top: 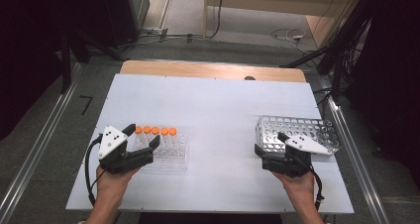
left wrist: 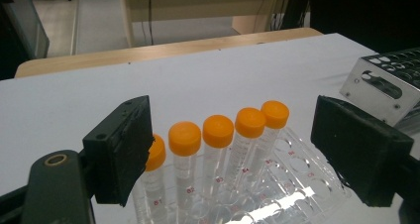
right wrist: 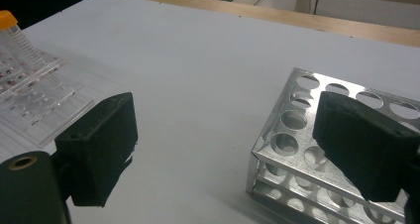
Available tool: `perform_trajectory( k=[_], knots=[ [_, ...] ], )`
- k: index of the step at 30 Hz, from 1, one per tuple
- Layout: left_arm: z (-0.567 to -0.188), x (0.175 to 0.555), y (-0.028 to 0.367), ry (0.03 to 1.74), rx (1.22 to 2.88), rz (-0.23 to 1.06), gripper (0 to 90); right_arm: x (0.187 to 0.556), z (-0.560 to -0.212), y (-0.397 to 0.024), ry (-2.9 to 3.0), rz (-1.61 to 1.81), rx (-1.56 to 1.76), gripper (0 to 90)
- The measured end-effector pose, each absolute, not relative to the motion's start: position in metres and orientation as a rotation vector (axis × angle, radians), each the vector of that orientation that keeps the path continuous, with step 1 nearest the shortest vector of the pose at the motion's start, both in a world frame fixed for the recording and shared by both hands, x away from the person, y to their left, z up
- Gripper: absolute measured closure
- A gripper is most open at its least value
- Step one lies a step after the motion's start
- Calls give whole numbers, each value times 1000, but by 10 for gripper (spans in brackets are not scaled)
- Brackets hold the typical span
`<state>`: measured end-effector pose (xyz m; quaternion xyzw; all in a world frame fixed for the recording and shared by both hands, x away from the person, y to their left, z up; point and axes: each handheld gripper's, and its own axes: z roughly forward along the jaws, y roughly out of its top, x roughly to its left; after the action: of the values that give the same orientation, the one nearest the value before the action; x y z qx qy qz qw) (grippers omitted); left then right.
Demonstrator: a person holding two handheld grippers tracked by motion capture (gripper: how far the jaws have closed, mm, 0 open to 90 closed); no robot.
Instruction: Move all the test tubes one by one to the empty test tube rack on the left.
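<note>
While five orange-capped tubes [left wrist: 218, 140] stand in a row in the clear rack [top: 171, 152] on the left of the white surface [top: 218, 105], the left hand-held gripper [top: 141, 137] hangs just in front of them, jaws wide and holding nothing. Well apart on the right, the right hand-held gripper [top: 270, 142] is spread wide too, at the near corner of the metal rack [right wrist: 292, 144].

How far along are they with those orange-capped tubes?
Nothing looks done: all five orange-capped tubes stand in the clear rack, and the metal rack holds none. In hand: the open left gripper sits by the tubes, gripping none. The right gripper is open by the metal rack.
</note>
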<state>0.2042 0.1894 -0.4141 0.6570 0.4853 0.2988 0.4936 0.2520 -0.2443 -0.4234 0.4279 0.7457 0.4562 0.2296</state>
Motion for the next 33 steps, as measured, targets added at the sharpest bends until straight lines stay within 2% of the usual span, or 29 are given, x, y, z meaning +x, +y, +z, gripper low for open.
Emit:
perform_trajectory(
  k=[23,33],
  knots=[
    [-437,197,224,1296,1588,764,171,242,-423,-282,1979,1225,1236,87],
    [-442,194,231,1299,1578,759,170,238,-424,-299,1946,1209,1266,87]
  ],
)
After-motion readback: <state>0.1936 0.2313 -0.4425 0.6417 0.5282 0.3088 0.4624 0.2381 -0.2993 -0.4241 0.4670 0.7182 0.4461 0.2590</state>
